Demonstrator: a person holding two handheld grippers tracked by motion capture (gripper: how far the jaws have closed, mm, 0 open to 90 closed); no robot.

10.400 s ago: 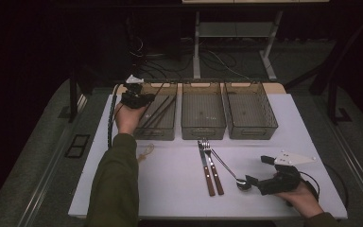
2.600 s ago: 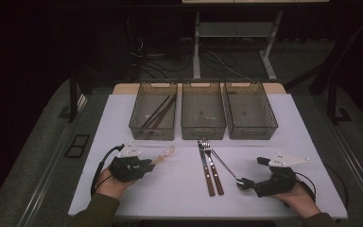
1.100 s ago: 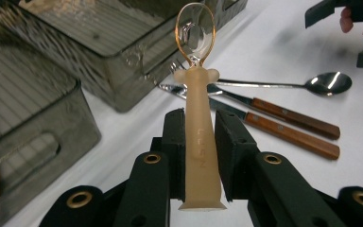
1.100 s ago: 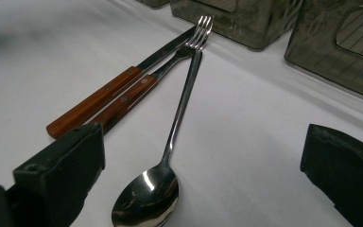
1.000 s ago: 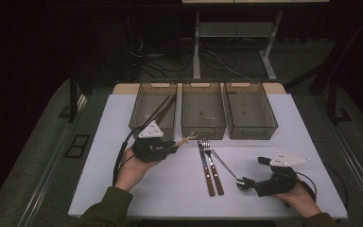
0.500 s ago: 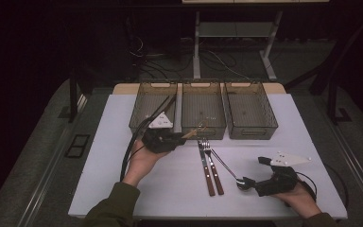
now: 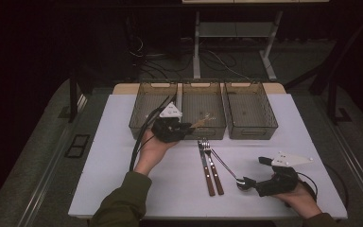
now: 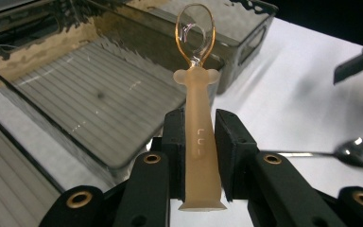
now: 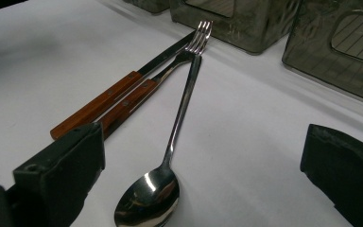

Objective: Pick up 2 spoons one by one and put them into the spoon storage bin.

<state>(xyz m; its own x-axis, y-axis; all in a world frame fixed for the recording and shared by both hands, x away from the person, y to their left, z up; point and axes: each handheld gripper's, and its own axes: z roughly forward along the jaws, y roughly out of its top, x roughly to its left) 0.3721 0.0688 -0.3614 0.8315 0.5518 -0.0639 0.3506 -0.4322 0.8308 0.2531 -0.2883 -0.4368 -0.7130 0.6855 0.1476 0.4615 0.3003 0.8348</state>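
Left tongs [image 8: 198,137] gripping pale plastic spoon [image 8: 197,109] by handle, aiming bowl over middle smoky bin [image 7: 203,111]; right tongs [image 7: 249,182] gaping around steel spoon [image 9: 163,177].

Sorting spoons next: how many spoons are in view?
2: a plastic spoon held in the left gripper over the middle bin; a metal spoon on the table before the right gripper.
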